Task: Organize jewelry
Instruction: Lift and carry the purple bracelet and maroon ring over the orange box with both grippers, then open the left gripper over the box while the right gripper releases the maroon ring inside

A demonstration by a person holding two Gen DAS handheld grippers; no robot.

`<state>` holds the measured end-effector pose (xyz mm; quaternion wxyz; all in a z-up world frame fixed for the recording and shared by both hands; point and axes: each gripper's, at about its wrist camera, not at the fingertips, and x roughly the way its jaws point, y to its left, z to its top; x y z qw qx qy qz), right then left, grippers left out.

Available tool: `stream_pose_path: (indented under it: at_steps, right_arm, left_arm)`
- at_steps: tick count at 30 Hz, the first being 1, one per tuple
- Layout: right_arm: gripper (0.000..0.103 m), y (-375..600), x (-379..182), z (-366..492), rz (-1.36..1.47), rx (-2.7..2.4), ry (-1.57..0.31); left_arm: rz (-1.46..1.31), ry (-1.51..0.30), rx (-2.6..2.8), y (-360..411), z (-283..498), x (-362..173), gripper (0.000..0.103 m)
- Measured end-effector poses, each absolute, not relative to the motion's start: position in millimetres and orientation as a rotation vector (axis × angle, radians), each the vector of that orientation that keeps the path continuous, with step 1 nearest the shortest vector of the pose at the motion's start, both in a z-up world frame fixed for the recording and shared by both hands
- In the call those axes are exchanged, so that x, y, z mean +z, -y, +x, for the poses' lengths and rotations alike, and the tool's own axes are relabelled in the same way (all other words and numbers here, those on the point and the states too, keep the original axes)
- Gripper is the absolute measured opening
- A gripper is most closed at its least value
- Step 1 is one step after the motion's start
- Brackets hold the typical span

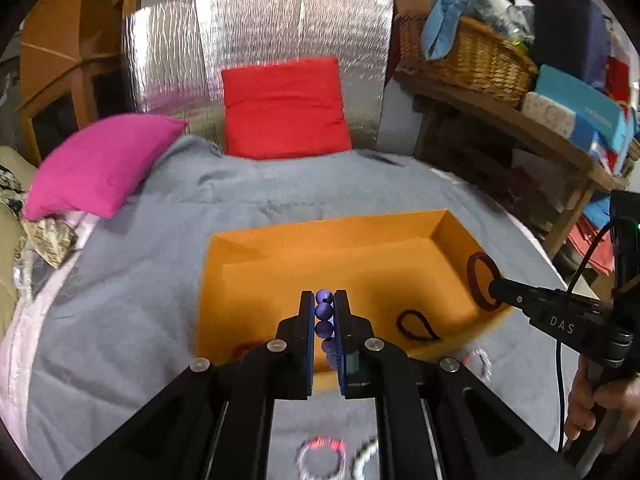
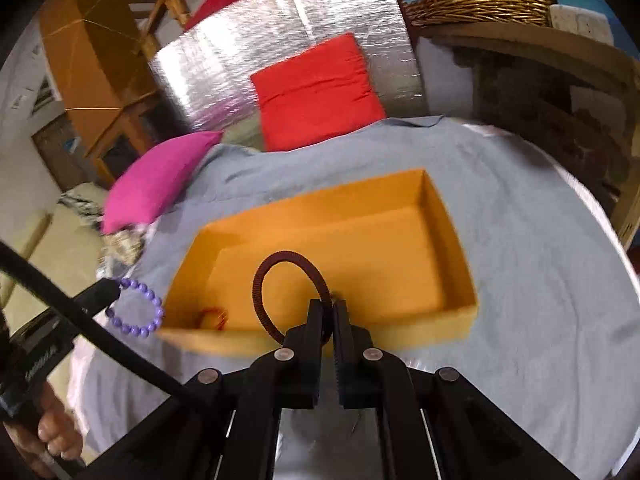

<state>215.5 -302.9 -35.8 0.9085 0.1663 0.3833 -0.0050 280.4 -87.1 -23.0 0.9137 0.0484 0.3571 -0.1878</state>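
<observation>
Left gripper (image 1: 324, 304): jaws clenched on a purple bead bracelet (image 1: 324, 312); beads stacked in a line between the pads, the rest of the loop hanging below, mostly hidden from this camera.
Right gripper (image 2: 327, 312): jaws clamped on a dark brown ribbed bangle (image 2: 280, 288); the ring stands up and forward of the tips, leaning left.
Near cloth: two or three more pieces lie on the grey blanket (image 1: 120, 320) under the left gripper; too blurred to name, possibly a clear-bead bracelet and a white one.
Orange box (image 1: 328, 236): open, shallow, on the blanket straight ahead of both grippers; long axis runs left to right in both wrist views.
Box contents: a dark loop (image 1: 416, 324) on the floor toward the near right; a small red piece (image 2: 214, 316) at the near left corner.
Key relation: seen from the right wrist camera, the purple bracelet hangs outside the box's left wall, over blanket; the bangle already sits over the box floor, left of centre.
Nearer hand: right, by my reading; its piece needs only a release. The left must go inward over the wall first.
Risk: beads catching the near wall on the way in.
Far: pink cushion (image 1: 100, 164), red cushion (image 1: 284, 108) against a silver foil panel (image 1: 256, 36), wicker basket (image 1: 472, 60) on a cluttered shelf.
</observation>
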Motion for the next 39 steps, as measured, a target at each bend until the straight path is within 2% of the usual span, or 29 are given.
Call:
stream_pose_path:
  at_steps: [7, 14, 15, 16, 18, 19, 20, 21, 25, 27, 32, 39]
  right_arm:
    - [0.006, 319.0, -74.6, 279.8, 0.312, -0.084, -0.932]
    - [0.007, 319.1, -100.4, 305.3, 0.291, -0.114, -1.021]
    - [0.007, 319.7, -101.0, 306.2, 0.291, -0.121, -1.023]
    - [0.009, 320.4, -100.3, 306.2, 0.299, -0.121, -1.021]
    - [0.029, 323.7, -97.5, 304.6, 0.317, -0.126, -1.018]
    - [0.044, 324.3, -96.2, 302.2, 0.322, -0.129, -1.012]
    - [0.049, 324.4, -92.8, 299.0, 0.326, -0.129, -0.994]
    - [0.049, 325.5, -86.7, 292.4, 0.330, -0.125, -0.962]
    - [0.049, 324.2, -62.4, 259.0, 0.338, -0.097, -0.870]
    - [0.049, 319.6, -50.4, 235.0, 0.337, -0.070, -0.835]
    - [0.049, 306.4, -34.0, 176.3, 0.333, -0.029, -0.786]
    - [0.049, 282.9, -41.9, 98.3, 0.347, 0.005, -0.811]
  left_arm:
    - [0.084, -0.886, -0.386, 121.7, 316.3, -73.3, 0.009]
    - [0.125, -0.960, -0.351, 135.9, 331.3, -94.7, 0.011]
    - [0.134, -0.970, -0.342, 136.0, 331.3, -95.6, 0.018]
    - [0.143, -0.979, -0.333, 136.4, 332.4, -96.1, 0.036]
    - [0.154, -0.970, -0.314, 134.6, 330.2, -92.1, 0.057]
    - [0.157, -0.942, -0.306, 131.6, 325.4, -86.5, 0.057]
    - [0.161, -0.930, -0.305, 130.1, 320.5, -82.5, 0.057]
    - [0.163, -0.925, -0.303, 127.6, 316.7, -78.9, 0.058]
    - [0.173, -0.883, -0.280, 113.0, 284.2, -58.2, 0.072]
    - [0.182, -0.857, -0.278, 104.9, 264.6, -49.9, 0.076]
    - [0.163, -0.836, -0.256, 79.5, 210.7, -38.7, 0.078]
    - [0.172, -0.800, -0.144, 51.9, 147.9, -29.8, 0.078]
